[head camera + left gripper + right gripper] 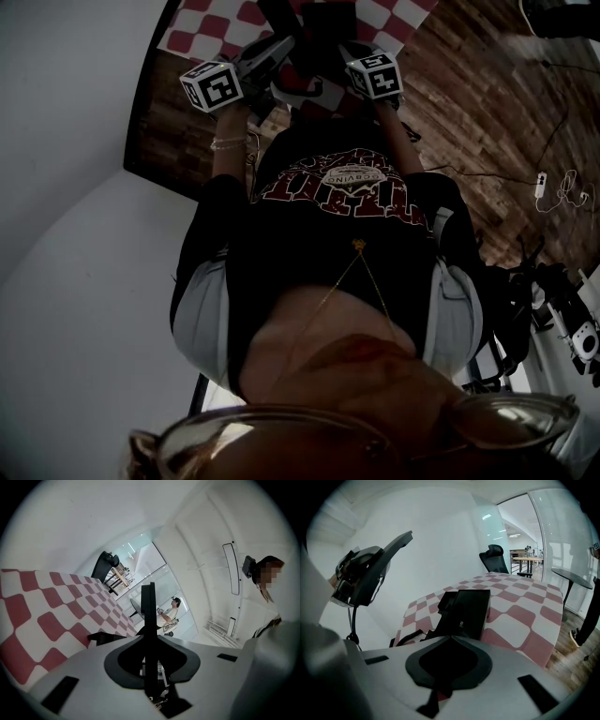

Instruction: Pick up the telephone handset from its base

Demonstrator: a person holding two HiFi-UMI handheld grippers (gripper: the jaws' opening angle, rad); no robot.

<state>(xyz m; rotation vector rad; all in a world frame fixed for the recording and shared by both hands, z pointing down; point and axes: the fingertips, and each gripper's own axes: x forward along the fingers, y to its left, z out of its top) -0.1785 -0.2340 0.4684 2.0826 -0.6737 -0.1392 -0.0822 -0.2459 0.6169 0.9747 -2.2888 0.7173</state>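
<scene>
The black telephone base (464, 613) sits on a red-and-white checked tablecloth (520, 611), directly ahead of my right gripper (450, 641). That gripper's jaws are hidden under its grey housing. My left gripper (356, 576) is raised to the left of the base and is shut on the black handset (389, 550). The handset's cord (350, 620) hangs down toward the table. In the left gripper view the handset (149, 616) shows edge-on as a thin black bar rising from the left gripper (149, 667). In the head view both grippers, left (272, 70) and right (361, 56), are over the table by the base (328, 28).
A black office chair (493, 557) and a dark round table (576, 576) stand beyond the cloth. A seated person (166, 616) is far off, and another person (267, 588) stands at the right. Cables (553, 187) lie on the wood floor (487, 103).
</scene>
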